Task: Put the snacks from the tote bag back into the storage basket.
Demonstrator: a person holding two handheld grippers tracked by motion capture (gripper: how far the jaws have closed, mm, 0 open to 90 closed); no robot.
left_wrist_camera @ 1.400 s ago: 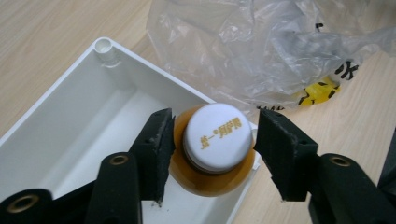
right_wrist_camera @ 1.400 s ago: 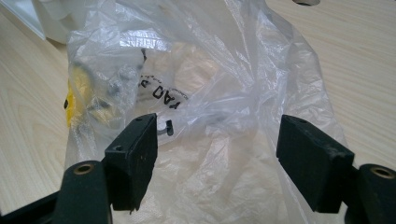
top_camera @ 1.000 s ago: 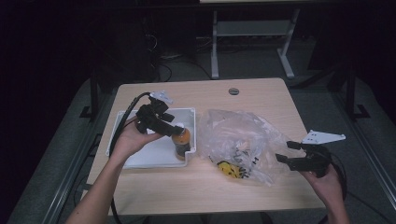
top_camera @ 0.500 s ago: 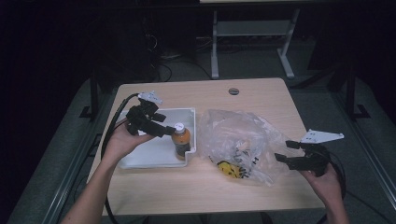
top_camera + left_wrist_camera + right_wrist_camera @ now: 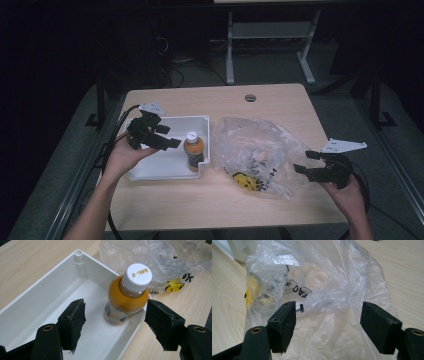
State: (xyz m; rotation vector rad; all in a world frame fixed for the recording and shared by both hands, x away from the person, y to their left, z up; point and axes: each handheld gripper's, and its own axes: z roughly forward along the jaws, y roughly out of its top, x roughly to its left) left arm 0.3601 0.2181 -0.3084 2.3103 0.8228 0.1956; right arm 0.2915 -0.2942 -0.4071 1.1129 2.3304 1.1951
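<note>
At the near right corner of the wooden table (image 5: 280,100), the right gripper (image 5: 307,169) is held just above the surface, its jaws spread wide with nothing clamped between them. Just beyond its pads lies a crumpled clear plastic bag (image 5: 255,150), printed in black and yellow, spread over the middle of the table towards its right edge.

Towards the left edge, the left gripper (image 5: 169,143) is held over a white rectangular tray (image 5: 165,167). Its jaws stand wide apart and empty, the pads (image 5: 73,322) clear of everything. A small bottle of orange drink (image 5: 193,151) with a white cap is seen upright inside the tray, in its near right corner, close against the tray wall beside the bag; it is touched by neither gripper. A round grommet hole (image 5: 250,97) is set near the table's far edge.
</note>
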